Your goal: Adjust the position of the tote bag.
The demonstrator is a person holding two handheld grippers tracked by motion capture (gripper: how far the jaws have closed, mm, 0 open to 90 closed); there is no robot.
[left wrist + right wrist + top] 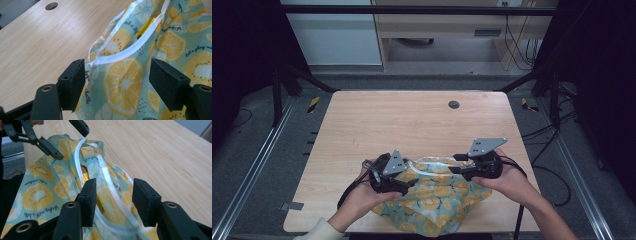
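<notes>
While both grippers' fingers gape ungripping, fruit-print bag (439, 197) half hides yellow contents.

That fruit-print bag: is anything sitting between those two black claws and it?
Nothing visible. The left gripper has open jaws straddling the fruit-print bag's fabric near its white-edged opening. The right gripper is open around the white edge strips. The wooden table around shows no obstacle.

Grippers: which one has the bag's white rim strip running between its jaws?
The right gripper: the white strip passes between its jaws. The left gripper has only printed fabric of the bag between its jaws.
</notes>
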